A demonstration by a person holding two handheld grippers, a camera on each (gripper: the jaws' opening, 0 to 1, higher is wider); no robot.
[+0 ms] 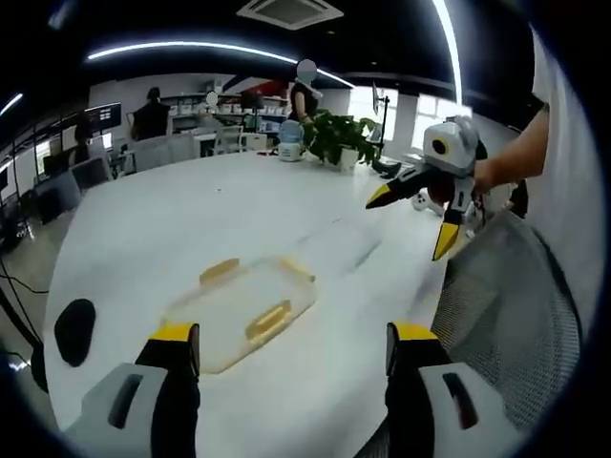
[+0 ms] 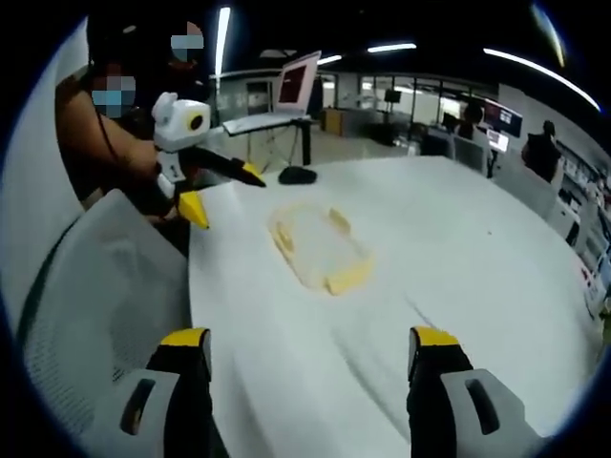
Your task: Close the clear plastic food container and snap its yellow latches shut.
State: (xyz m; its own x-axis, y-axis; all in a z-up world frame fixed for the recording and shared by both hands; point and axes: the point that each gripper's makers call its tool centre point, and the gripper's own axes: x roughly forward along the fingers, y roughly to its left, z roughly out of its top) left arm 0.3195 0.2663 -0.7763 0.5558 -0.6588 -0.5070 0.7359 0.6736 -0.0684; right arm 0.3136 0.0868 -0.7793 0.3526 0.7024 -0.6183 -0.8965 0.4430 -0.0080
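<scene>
A clear plastic food container (image 1: 241, 303) with yellow latches lies flat on the white table (image 1: 191, 219), just beyond my left gripper (image 1: 291, 348), whose jaws stand wide open and hold nothing. In the right gripper view the same container (image 2: 318, 243) lies farther out, ahead and a bit left of my right gripper (image 2: 313, 351), also open and empty. The right gripper (image 1: 416, 218) shows from the side above the table's right edge, held by a hand, jaws apart. The left gripper (image 2: 221, 189) hangs over the table's left edge, jaws apart.
A grey mesh office chair (image 1: 506, 305) sits by the table edge. A black mouse (image 1: 74, 326) lies at the left near edge. A potted plant (image 1: 340, 138) and a jar stand at the far end. A laptop on a stand (image 2: 286, 95) and people are in the office behind.
</scene>
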